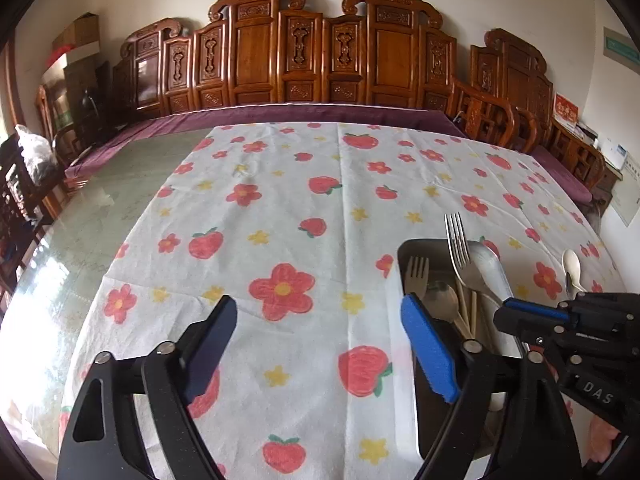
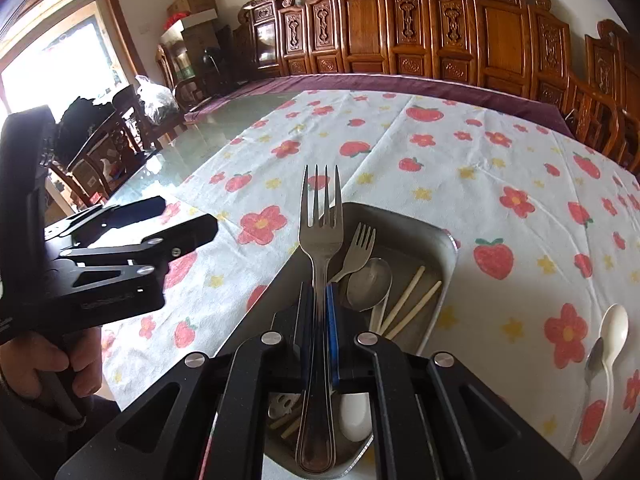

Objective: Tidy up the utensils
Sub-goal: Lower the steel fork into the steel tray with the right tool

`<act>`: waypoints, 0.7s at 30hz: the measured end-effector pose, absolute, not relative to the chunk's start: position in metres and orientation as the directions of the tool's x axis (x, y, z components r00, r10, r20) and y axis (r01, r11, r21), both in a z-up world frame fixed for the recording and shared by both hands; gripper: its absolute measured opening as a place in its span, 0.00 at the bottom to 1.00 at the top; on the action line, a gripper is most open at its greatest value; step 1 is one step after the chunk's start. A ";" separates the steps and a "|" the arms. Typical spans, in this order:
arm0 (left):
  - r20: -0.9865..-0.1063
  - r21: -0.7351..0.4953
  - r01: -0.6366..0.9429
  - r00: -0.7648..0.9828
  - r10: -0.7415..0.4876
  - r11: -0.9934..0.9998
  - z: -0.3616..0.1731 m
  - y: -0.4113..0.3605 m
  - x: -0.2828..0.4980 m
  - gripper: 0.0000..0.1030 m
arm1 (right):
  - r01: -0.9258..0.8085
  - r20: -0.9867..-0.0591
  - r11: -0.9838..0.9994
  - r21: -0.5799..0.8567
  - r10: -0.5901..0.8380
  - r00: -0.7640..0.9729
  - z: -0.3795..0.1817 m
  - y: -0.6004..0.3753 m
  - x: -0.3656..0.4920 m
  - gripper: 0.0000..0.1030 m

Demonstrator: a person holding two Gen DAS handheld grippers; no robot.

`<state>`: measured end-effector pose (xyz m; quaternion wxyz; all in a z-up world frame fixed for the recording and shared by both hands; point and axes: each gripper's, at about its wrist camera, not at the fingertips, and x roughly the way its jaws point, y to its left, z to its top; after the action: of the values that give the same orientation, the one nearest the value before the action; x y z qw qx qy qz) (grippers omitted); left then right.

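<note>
Upright, shiny steel fork [image 2: 321, 240]; four straight tines.

This is a home dining room. Ahead of the grippers a glass-topped dining table [image 1: 104, 208] carries a white cloth printed with red flowers and strawberries [image 1: 280, 216]. Beyond its far edge runs a row of carved reddish-brown wooden chair backs [image 1: 304, 52] against a plain pale wall. Far left are stacked cardboard boxes [image 2: 192, 8] and a bright wood-framed window [image 2: 52, 56].
</note>
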<state>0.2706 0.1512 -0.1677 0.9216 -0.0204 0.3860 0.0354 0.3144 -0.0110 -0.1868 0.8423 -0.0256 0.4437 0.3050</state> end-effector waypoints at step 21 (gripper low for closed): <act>-0.731 -0.020 -0.056 0.682 0.024 0.998 -0.172 0.148 0.267 0.81 | -0.498 -0.760 0.822 0.276 0.504 0.410 -0.213 -0.025 0.313 0.10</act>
<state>0.2671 0.1476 -0.1724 0.9170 -0.0204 0.3978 0.0220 0.3134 -0.0249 -0.2133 0.8397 0.0029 0.4537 0.2984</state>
